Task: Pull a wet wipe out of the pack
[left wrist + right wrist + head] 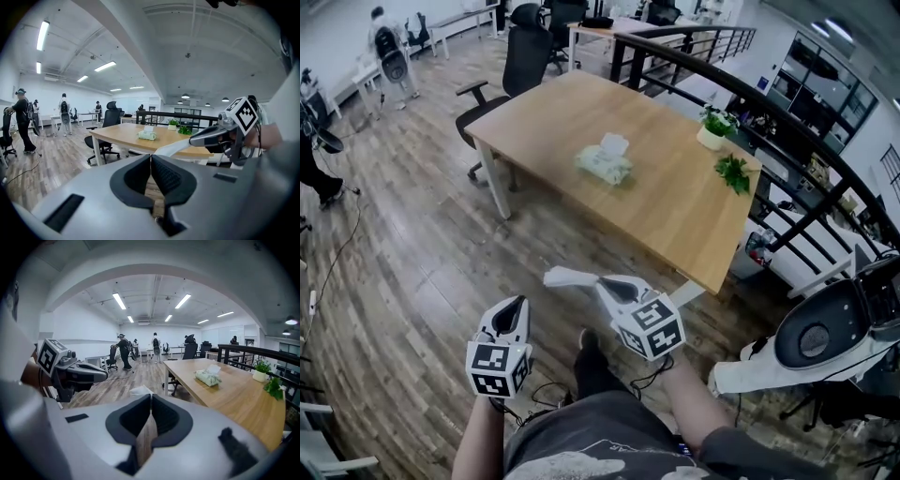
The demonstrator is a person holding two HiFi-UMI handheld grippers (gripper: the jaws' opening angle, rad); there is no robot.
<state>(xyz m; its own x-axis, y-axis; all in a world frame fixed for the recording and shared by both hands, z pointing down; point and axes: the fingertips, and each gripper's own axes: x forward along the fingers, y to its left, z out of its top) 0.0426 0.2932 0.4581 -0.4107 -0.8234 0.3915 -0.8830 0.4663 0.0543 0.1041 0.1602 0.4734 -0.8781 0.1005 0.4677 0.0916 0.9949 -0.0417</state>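
Both forearms reach forward, tilted slightly down. The left gripper (514, 306) is pressed together, empty. The right gripper (600, 281) pinches a wet wipe (565, 277) at its tips. The pack (605, 162) lies well ahead of both.

Wooden table (675, 220), office chair (525, 56), potted plant (713, 129)

One table (675, 225). On it, one pack of wipes (605, 161) near the middle and two plants: a potted plant (713, 127) and a leafy plant (732, 172), both along the right edge. Two black chairs, a near chair (511, 70) and a far chair (558, 14), stand past the left end. Two grippers, the left gripper (517, 302) and the right gripper (602, 281). One wipe (567, 276) is pinched in the right.
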